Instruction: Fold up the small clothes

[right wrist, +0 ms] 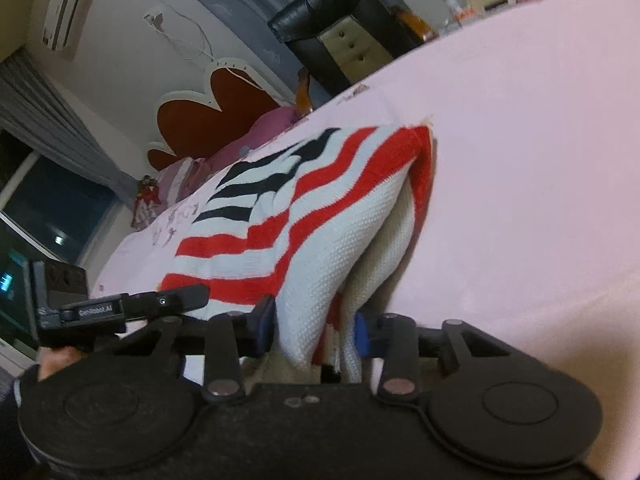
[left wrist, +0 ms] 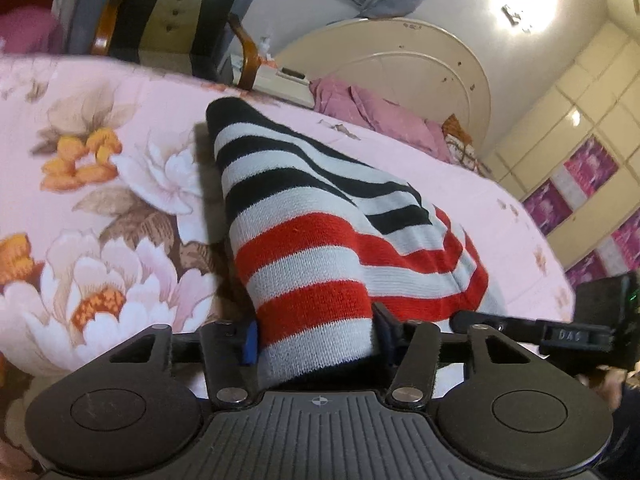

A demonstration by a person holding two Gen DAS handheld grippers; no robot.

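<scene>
The left tool (left wrist: 314, 338) gripped a bunched end of the striped knit garment (left wrist: 320, 240), its blue pads pressed against the red and white bands. The right tool (right wrist: 316, 326) pinched another edge of the same garment (right wrist: 304, 216), folded layers caught between its pads. From both tools the garment stretched away and lay draped on the bed (left wrist: 100, 168), over its pink flowered cover. Beyond the garment, at the bed's far end, lay purple pillows (left wrist: 380, 116) against a rounded cream headboard (left wrist: 420, 64).
</scene>
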